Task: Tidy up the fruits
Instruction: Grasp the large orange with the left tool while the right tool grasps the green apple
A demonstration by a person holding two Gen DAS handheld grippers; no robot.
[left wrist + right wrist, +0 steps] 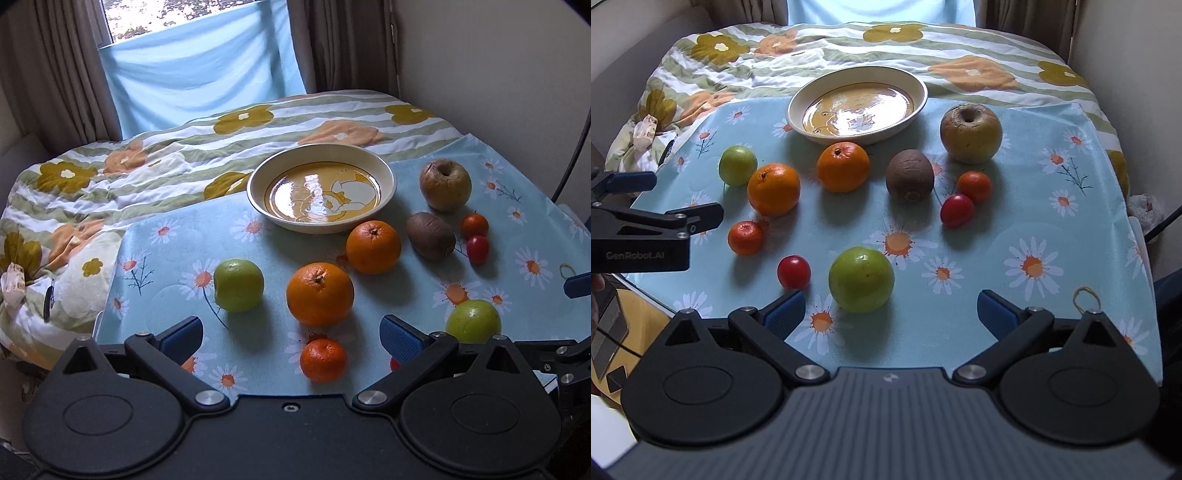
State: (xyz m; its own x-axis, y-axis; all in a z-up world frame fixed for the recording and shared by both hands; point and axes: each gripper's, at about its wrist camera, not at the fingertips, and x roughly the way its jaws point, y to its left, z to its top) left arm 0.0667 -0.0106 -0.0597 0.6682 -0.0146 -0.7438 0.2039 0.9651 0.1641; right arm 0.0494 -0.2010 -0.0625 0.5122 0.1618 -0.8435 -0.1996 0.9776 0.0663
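The fruits lie loose on a glossy daisy-print cloth [1015, 229], all on the near side of an empty, shallow cream bowl [916, 105] with a yellow cartoon bottom, which sits at the cloth's far edge.

In the left wrist view one small red fruit is almost wholly hidden behind the left gripper's right finger; the right wrist view shows it whole, a smooth red cherry tomato [793, 271]. The print in the bowl is washed out by glare.

Counted in the right wrist view: two large oranges with dimpled skin, one [843, 167] just in front of the bowl, the other [773, 189] further left and nearer; two small mandarins [745, 238] [974, 187]; two smooth green apples [737, 164] [861, 280]; one wrinkled, yellow-brown apple [971, 133] right of the bowl; one fuzzy brown kiwi [909, 180]; two cherry tomatoes, the second [957, 210] touching the right-hand mandarin.

The left gripper [291, 336] hovers with its blue-padded fingers wide apart, a mandarin [323, 360] between them but untouched. The right gripper [891, 314] is likewise spread wide, holding nothing, the nearer green apple just ahead.

Beyond the cloth lies a rumpled quilt [820, 48] with striped flowers.
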